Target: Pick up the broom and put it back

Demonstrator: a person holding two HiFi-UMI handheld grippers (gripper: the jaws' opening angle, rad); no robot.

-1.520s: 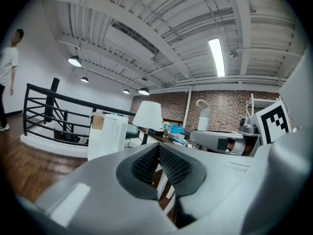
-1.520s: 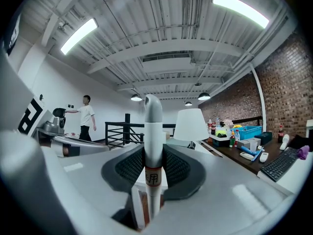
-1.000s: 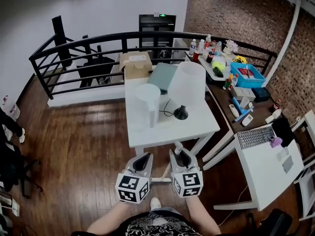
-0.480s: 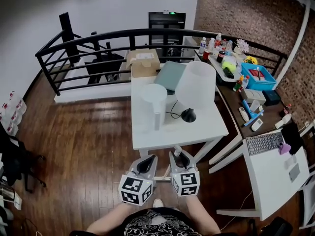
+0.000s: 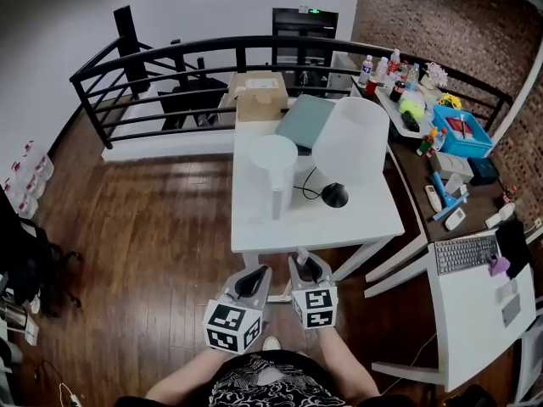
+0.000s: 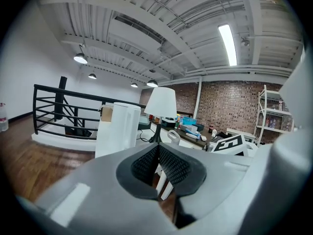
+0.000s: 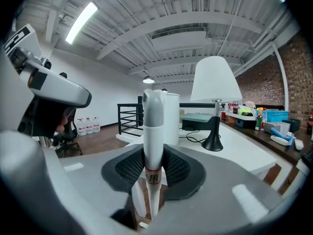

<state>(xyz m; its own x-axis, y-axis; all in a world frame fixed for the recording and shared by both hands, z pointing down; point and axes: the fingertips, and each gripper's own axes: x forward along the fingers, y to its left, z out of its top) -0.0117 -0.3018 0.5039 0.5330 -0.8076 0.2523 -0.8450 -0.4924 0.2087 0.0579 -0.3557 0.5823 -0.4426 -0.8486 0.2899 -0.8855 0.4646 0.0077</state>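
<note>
The broom's white handle [image 7: 152, 126], with a grey tip, stands upright between the pads of my right gripper [image 7: 152, 168], which is shut on it. In the head view the handle's tip [image 5: 303, 253] pokes up just ahead of the right gripper [image 5: 307, 268], near the white table's front edge. The broom's head is hidden below. My left gripper [image 5: 252, 282] is close beside it on the left. Its jaws [image 6: 157, 155] are shut with nothing between them. The handle's top [image 6: 173, 136] also shows in the left gripper view.
The white table [image 5: 254, 227] ahead carries a lamp [image 5: 352, 147], a white cylinder [image 5: 273, 164] and a cardboard box [image 5: 261, 96]. A black railing [image 5: 170, 66] runs behind it. On the right are a cluttered desk with a blue bin [image 5: 462, 134] and a keyboard [image 5: 465, 253]. Wooden floor lies to the left.
Both grippers have sunk a little, the right one more, still with the broom handle in it. The view has shifted, so the table sits further right and lower.
</note>
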